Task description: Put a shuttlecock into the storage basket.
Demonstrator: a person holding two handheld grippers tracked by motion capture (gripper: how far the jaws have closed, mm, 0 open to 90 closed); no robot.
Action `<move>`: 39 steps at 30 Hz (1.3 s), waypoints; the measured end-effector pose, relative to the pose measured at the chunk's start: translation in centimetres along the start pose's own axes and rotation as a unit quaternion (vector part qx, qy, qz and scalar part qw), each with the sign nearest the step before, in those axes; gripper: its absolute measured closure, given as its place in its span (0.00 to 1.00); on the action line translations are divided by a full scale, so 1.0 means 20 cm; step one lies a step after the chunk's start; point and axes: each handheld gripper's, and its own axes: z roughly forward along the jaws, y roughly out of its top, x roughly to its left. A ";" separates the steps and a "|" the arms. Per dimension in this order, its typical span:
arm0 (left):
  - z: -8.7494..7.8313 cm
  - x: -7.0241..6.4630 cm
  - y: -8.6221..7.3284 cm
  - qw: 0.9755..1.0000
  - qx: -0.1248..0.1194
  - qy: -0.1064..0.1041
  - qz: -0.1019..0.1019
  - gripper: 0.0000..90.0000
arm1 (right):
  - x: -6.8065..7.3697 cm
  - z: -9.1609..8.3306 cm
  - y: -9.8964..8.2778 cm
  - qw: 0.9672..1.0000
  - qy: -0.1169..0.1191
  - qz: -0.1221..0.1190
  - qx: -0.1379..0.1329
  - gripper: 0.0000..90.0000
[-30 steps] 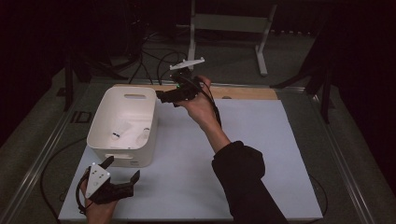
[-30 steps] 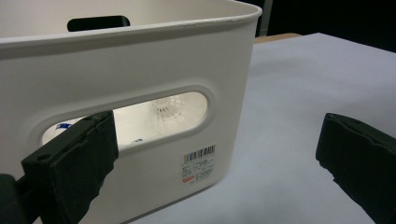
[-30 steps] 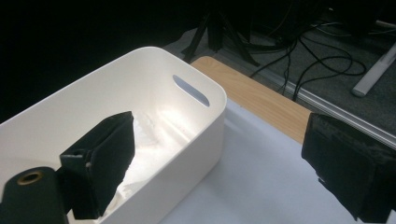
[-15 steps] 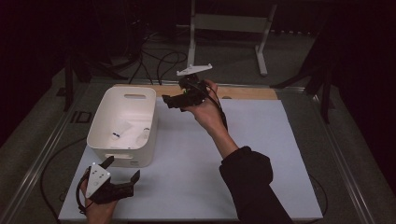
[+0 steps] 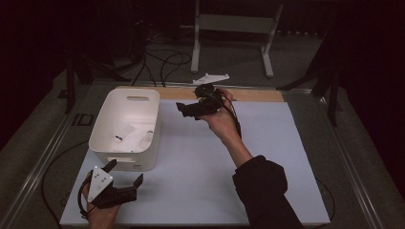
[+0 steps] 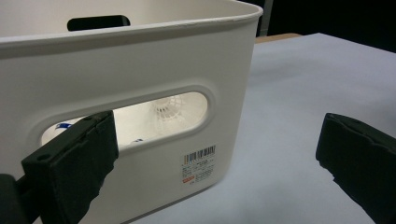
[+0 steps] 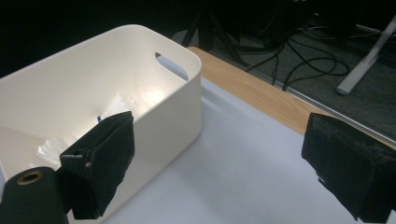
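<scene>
A white plastic bin (image 5: 143,157) stands at the left of the white table mat (image 5: 267,143). Inside it lie white shuttlecocks (image 5: 146,139), one with a blue mark (image 5: 118,139). My left gripper (image 5: 125,173) rests open on the mat just in front of the bin. In the left gripper view its jaws (image 6: 217,140) stand wide apart facing the bin's near wall (image 6: 140,60), and a shuttlecock (image 6: 168,108) shows through the handle slot. My right gripper (image 5: 187,102) is held open above the mat, right of the bin and pointing at it. Nothing sits between its jaws (image 7: 219,140).
A wooden strip (image 5: 253,94) runs along the mat's far edge. Beyond it, cables (image 5: 162,62) and a white stand (image 5: 234,24) sit on the dark floor. A barcode label (image 6: 198,163) marks the bin's near wall. The person's dark sleeve (image 5: 262,191) crosses the mat's right half.
My right gripper has drifted a little to the right and toward the person, away from the bin's far corner. The left gripper and the bin have stayed put.
</scene>
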 end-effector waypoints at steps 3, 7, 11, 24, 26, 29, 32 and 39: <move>0.00 0.00 0.00 1.000 -0.001 0.000 0.000 0.00 | -0.02 -0.03 -0.03 1.000 -0.003 0.004 -0.002 0.11; 0.00 0.00 0.00 1.000 0.000 0.000 -0.001 0.00 | -0.04 -0.07 -0.07 1.000 -0.002 0.014 -0.011 0.11; 0.00 0.00 0.00 1.000 -0.001 0.001 -0.002 0.00 | -0.06 -0.11 -0.12 1.000 -0.009 0.019 -0.013 0.11; 0.00 0.00 0.00 1.000 0.001 0.000 0.001 0.00 | -0.13 -0.26 -0.32 0.999 -0.028 0.031 -0.013 0.11; 0.00 -0.01 0.00 1.000 0.001 0.000 0.001 0.00 | -0.14 -0.28 -0.34 0.999 -0.034 0.031 -0.012 0.10; 0.00 -0.01 0.00 1.000 0.001 0.000 0.001 0.00 | -0.15 -0.32 -0.38 0.999 -0.040 0.034 -0.013 0.10; 0.00 -0.01 0.00 1.000 0.001 0.000 0.001 0.00 | -0.15 -0.34 -0.41 0.998 -0.047 0.034 -0.012 0.10; 0.00 0.00 0.00 1.000 0.000 0.001 -0.002 0.00 | -0.16 -0.43 -0.53 0.997 -0.067 0.023 -0.006 0.08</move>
